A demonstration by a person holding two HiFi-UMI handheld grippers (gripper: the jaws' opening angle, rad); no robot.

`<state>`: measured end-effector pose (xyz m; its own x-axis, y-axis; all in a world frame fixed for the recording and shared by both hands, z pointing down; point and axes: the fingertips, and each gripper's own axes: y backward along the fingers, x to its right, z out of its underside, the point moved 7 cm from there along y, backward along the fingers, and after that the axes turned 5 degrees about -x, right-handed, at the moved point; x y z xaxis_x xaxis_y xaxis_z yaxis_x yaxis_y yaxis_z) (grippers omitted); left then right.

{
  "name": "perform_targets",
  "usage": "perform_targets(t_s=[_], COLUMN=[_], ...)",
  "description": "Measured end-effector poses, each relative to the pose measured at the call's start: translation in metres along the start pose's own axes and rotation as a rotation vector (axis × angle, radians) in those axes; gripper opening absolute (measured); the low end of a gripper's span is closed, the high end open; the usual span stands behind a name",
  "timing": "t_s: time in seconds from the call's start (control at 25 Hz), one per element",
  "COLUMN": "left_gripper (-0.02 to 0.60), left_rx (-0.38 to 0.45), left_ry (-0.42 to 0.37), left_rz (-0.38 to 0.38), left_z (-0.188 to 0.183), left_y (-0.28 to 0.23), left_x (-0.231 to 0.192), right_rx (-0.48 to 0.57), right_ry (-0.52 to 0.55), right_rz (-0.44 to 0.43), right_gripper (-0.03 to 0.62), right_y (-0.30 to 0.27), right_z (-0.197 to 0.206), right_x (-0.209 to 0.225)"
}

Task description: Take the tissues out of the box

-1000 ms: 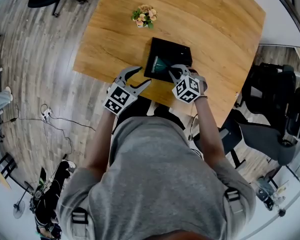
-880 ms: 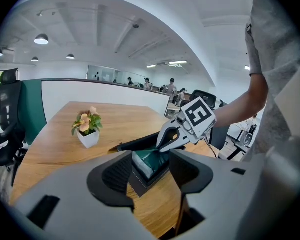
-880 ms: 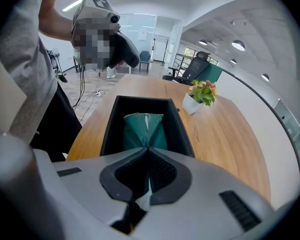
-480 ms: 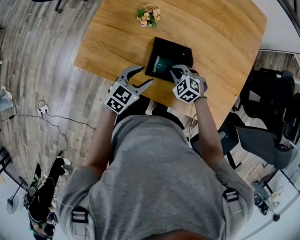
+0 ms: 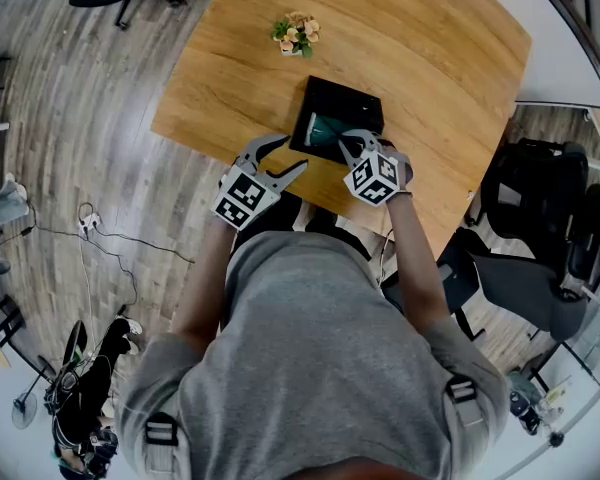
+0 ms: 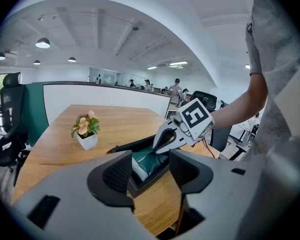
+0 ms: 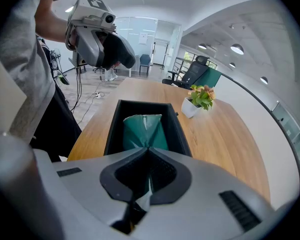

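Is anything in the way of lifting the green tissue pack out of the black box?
Nothing visible. The right gripper grips the green tissue pack, the black box is open-topped, and the left gripper hovers beside it.

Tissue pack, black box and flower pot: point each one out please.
tissue pack (image 7: 142,129), right gripper view, green wrapper's middle
black box (image 7: 114,130), right gripper view, left inner wall
flower pot (image 7: 190,109), right gripper view, white pot's side
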<state>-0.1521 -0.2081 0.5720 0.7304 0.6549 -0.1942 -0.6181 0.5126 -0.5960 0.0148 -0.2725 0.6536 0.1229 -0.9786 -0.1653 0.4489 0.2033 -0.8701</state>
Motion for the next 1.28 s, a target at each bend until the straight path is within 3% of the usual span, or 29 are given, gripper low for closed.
perform_targets(t_s=[1.28], left_gripper=[0.245], left_rx=[0.053], left_ry=[-0.039], left_rz=[-0.052], left_z=[-0.025], left_y=[0.019], left_x=[0.06], right_rx=[0.11], right_ry=[0.056], right_rz=[0.114], right_gripper=[0.009], right_y=[0.071], right_z=[-0.012], right_x=[-0.007])
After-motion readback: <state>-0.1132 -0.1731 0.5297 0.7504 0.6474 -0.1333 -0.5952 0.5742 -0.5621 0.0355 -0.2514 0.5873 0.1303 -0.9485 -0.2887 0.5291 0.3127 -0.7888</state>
